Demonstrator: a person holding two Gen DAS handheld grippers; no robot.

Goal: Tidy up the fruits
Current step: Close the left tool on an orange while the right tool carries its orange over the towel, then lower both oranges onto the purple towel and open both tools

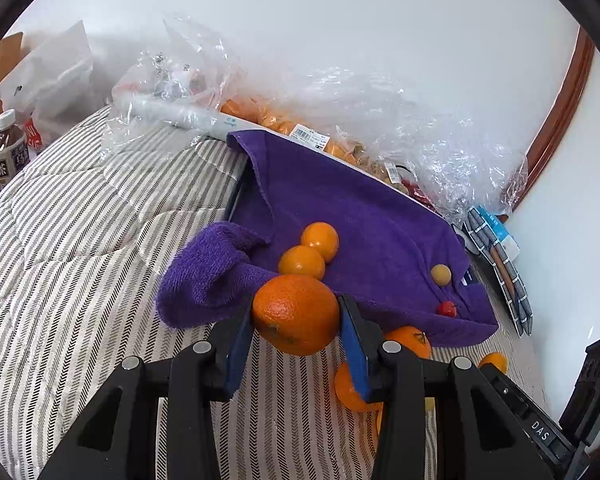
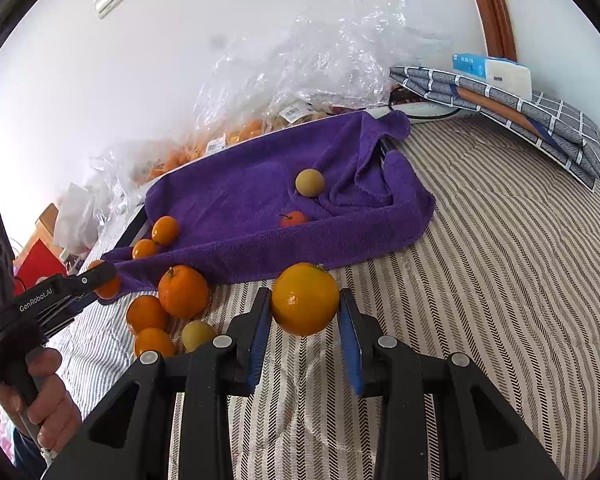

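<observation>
I have my left tongs [image 1: 298, 320] pinching an orange [image 1: 296, 314] mid-frame at the purple towel's [image 1: 340, 200] near edge, while my right tongs [image 2: 305, 306] pinch a yellower orange [image 2: 305, 299] mid-frame over the striped bed [image 2: 500, 260].

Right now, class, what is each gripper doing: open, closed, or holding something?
Left gripper: closed on a large orange.
Right gripper: closed on a yellow-orange citrus fruit.
</observation>
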